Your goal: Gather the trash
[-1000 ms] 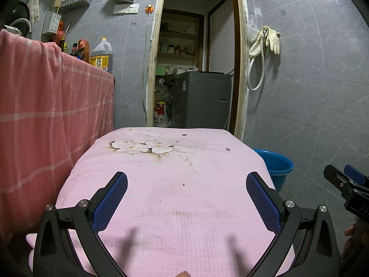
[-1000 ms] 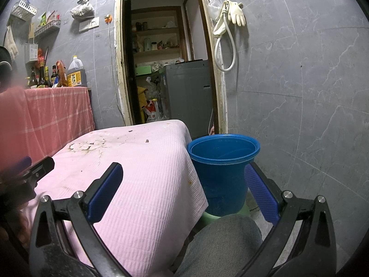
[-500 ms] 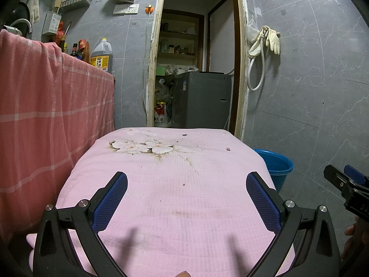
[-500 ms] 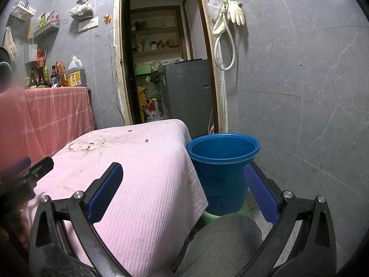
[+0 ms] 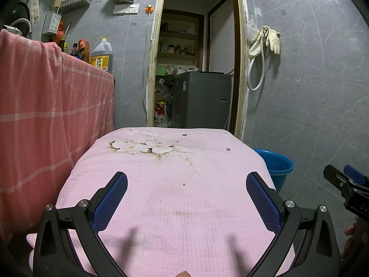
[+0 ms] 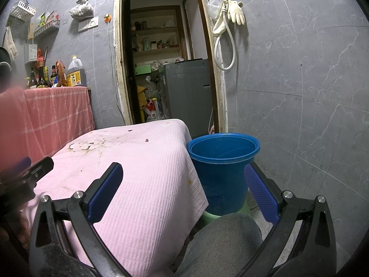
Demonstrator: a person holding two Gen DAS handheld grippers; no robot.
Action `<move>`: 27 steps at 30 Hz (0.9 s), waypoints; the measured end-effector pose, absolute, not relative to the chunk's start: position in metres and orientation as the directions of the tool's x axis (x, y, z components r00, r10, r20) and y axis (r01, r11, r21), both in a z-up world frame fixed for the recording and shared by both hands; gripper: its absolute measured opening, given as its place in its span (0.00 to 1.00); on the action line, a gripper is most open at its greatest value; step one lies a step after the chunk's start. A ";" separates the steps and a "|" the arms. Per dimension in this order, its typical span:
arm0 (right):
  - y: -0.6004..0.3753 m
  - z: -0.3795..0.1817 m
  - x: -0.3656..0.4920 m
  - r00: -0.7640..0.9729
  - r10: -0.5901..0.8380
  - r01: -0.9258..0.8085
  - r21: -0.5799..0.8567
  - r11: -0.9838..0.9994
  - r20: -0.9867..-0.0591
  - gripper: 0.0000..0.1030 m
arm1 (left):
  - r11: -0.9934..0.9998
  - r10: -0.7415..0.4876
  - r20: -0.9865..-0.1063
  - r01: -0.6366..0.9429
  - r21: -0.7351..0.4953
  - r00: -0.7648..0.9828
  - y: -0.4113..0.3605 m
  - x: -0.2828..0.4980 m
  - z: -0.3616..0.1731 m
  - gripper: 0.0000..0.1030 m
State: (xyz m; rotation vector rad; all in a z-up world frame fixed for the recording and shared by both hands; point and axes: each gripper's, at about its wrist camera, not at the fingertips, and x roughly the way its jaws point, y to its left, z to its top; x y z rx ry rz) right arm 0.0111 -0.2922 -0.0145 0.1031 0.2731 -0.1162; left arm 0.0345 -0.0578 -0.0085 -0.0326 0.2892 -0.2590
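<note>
A table under a pink flowered cloth (image 5: 180, 184) carries a few small dark scraps, one near the far right edge (image 5: 227, 149), one at the far middle (image 5: 184, 135) and a tiny one nearer me (image 5: 183, 184). A blue bucket (image 6: 222, 168) stands on a green stool right of the table; it also shows in the left wrist view (image 5: 276, 166). My left gripper (image 5: 186, 196) is open and empty above the near part of the cloth. My right gripper (image 6: 184, 187) is open and empty, over the table's right corner, facing the bucket.
A counter under a red checked cloth (image 5: 46, 115) stands to the left, with bottles and an oil jug (image 5: 102, 56) on it. An open doorway (image 5: 196, 69) with a grey machine lies ahead. Gloves and a hose (image 5: 265, 43) hang on the tiled wall. A grey-clad knee (image 6: 221, 242) is below.
</note>
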 end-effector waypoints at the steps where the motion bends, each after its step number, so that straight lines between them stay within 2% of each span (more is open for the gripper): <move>1: -0.292 -0.014 0.011 0.956 -0.101 0.129 0.085 0.988 -0.275 1.00 | 0.966 -0.257 -0.278 0.248 -0.069 0.926 -0.058 0.035 -0.009 0.98; 27: -0.291 -0.014 0.011 0.956 -0.101 0.130 0.088 0.988 -0.276 1.00 | 0.966 -0.256 -0.275 0.250 -0.060 0.927 -0.059 0.033 -0.010 0.98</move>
